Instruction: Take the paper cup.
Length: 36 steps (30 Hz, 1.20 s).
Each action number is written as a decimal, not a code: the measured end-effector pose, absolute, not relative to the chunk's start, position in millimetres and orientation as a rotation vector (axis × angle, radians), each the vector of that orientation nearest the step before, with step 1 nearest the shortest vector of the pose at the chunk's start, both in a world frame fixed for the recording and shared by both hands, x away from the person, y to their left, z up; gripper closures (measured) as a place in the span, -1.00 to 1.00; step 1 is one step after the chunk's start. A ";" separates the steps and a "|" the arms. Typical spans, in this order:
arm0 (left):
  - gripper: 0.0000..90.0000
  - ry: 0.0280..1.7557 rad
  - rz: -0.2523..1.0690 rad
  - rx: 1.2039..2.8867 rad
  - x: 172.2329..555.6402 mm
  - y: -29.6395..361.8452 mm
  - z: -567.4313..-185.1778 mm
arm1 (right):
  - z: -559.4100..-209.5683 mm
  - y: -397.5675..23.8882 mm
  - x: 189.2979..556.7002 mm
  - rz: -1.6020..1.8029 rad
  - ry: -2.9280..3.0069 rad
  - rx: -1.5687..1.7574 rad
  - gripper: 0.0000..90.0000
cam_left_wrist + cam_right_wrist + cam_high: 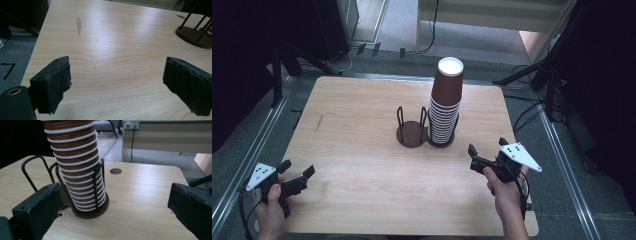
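A tall stack of brown paper cups with white rims stands in the right ring of a dark two-ring wire holder; the left ring is empty. My right gripper is held just off the table's right side, pointing at the stack, jaws open with nothing between them. In the right gripper view the stack leans slightly in its wire frame, on the holder base, beyond my right gripper. My left gripper hovers over the front left corner, open and empty. From the left gripper the holder lies far right.
The wooden table has a dark streak at its left and a round cable hole behind the holder. Metal rails run along both sides. Stand legs and cables lie on the floor beyond the far edge.
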State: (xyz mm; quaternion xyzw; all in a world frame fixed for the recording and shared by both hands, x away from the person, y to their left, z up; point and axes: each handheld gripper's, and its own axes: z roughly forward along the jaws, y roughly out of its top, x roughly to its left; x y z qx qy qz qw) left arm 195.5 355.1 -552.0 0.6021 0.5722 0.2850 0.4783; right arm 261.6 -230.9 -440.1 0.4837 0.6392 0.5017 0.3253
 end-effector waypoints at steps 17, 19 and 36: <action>-0.81 1.396 0.694 1.470 195.6 355.3 -552.1 | -420.2 -202.9 284.4 1.365 1.674 1.250 -1.00; -0.81 1.395 0.694 1.470 195.5 355.3 -552.1 | -418.7 -198.6 288.1 1.368 1.674 1.255 -1.00; -0.81 1.393 0.688 1.466 196.2 355.5 -552.3 | -403.9 -167.9 308.6 1.384 1.693 1.215 -1.00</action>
